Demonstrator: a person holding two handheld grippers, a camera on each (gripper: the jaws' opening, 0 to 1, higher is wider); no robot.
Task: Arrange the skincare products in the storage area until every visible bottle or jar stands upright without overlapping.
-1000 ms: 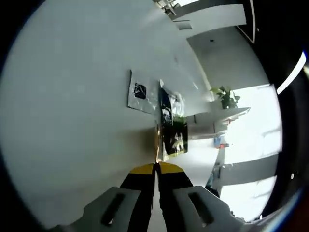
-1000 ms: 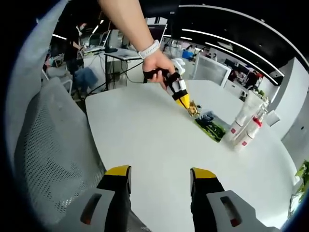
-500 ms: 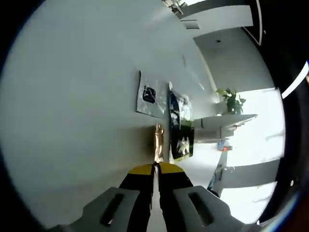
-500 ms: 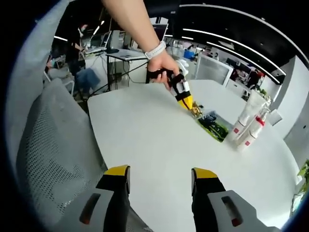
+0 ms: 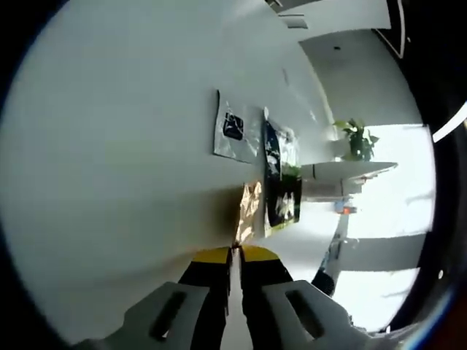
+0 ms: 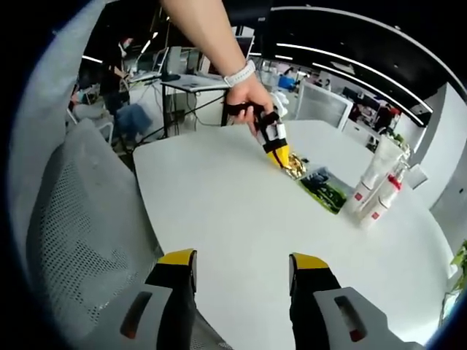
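Left tongs [image 5: 233, 251] (tight on gold sachet [image 5: 248, 211])

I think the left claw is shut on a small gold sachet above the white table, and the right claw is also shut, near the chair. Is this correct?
Not quite. The right claw is open: the right gripper view shows its jaws well apart over the white table, holding nothing. The rest holds: the left claw is shut on the gold sachet, and the grey mesh chair is beside the right claw.

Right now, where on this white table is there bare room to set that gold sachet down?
Bare tabletop runs from the right hand-held gripper to the left hand-held gripper holding the gold sachet. It is crowded beyond: the green packet, then the upright tubes.
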